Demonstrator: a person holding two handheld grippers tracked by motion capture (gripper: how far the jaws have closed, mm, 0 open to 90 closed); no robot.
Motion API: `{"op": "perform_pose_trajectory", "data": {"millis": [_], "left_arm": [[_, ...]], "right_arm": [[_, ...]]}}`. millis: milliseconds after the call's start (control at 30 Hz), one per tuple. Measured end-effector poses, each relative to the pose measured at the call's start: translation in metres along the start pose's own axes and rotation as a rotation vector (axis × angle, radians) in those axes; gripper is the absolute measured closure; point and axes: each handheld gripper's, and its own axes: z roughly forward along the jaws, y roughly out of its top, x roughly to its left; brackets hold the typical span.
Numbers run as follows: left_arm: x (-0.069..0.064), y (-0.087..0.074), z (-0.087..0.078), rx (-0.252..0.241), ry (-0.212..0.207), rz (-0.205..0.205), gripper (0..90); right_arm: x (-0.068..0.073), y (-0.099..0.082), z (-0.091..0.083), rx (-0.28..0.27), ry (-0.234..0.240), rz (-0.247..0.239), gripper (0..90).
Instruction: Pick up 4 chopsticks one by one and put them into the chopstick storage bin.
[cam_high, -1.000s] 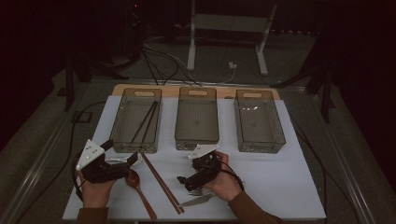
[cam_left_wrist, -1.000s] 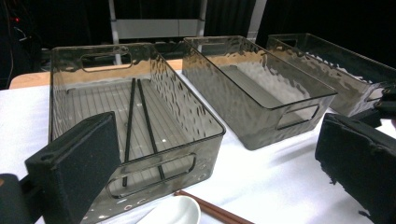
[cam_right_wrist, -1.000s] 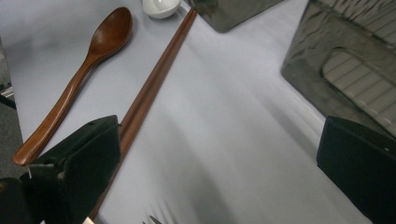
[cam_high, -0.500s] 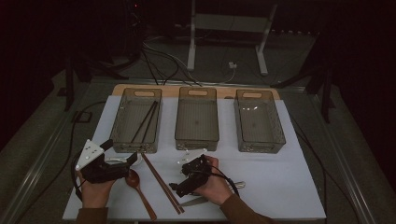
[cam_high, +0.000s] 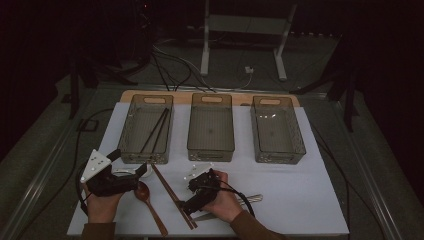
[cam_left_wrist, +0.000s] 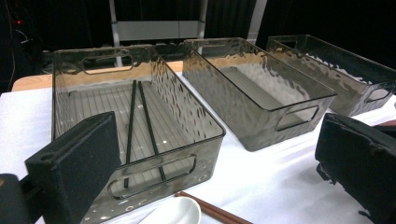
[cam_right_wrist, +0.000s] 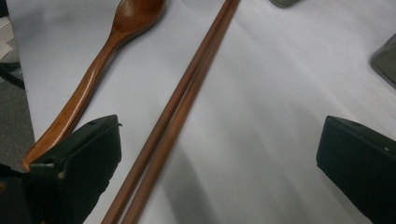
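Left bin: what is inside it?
The left bin holds a pair of black chopsticks lying lengthwise on its ribbed floor. The left tongs, open, cover its near-left corner.

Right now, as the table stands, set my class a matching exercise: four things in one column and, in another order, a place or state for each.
Things:
1. black chopsticks
2. brown chopsticks
3. wooden spoon
4. right tongs

Places or states:
A. open, just above the brown pair
B. on the white cloth, next to the left hand
C. inside the left bin
D. flat on the cloth between the two hands, side by side

Pairs: 1-C, 2-D, 3-B, 4-A
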Motion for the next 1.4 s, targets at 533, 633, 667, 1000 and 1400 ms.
{"op": "perform_pose_trajectory", "data": {"millis": [533, 633, 667, 1000, 1400], "left_arm": [[0.001, 0.000, 0.000, -0.001, 0.002, -0.002, 1.0], [0.001, -0.001, 0.000, -0.001, 0.003, -0.003, 1.0], [0.001, -0.001, 0.000, 0.000, 0.003, -0.002, 1.0], [0.001, -0.001, 0.000, -0.001, 0.003, -0.006, 1.0], [0.002, -0.001, -0.001, -0.002, 0.006, -0.007, 1.0]], "right_arm": [[0.010, -0.001, 0.007, 0.011, 0.015, -0.013, 41.7], [0.014, -0.001, 0.010, 0.030, 0.031, -0.054, 50.3], [0.016, -0.001, 0.012, 0.039, 0.039, -0.063, 52.4], [0.023, -0.001, 0.018, 0.089, 0.035, -0.099, 74.3], [0.023, 0.000, 0.013, 0.134, 0.009, -0.072, 79.4]]}}
